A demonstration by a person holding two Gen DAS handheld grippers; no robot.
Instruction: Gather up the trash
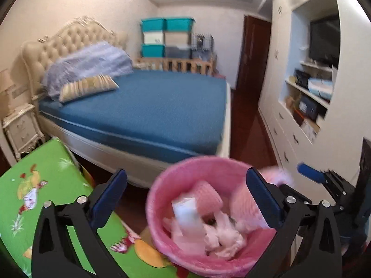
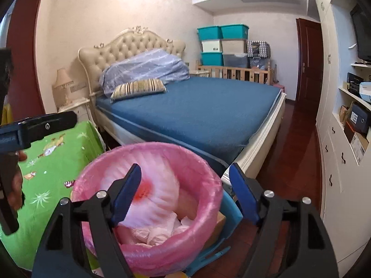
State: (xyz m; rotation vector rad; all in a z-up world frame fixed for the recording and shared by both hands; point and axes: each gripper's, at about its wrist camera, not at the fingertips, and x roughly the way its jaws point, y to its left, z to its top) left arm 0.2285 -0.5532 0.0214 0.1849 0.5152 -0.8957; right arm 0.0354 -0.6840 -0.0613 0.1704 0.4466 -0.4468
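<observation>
Two grippers up, both with fingers spread wide and holding nothing. Your left gripper (image 1: pixel 185 199) hovers over the bin (image 1: pixel 162 190), aimed down into it; your right gripper (image 2: pixel 185 185) sits above the same bin (image 2: pixel 208 185), its left finger over the opening, its right finger outside the rim. Trash (image 1: pixel 220 236) is in the bin: crumpled tissues and wrappers in a pink liner. Left-wrist view is motion-blurred. Bin stands on the floor (image 2: pixel 294 157), beside the green-clothed surface (image 1: pixel 34 166). Blue bed (image 2: pixel 197 113) behind, white cabinets (image 2: pixel 334 173) on the right.
</observation>
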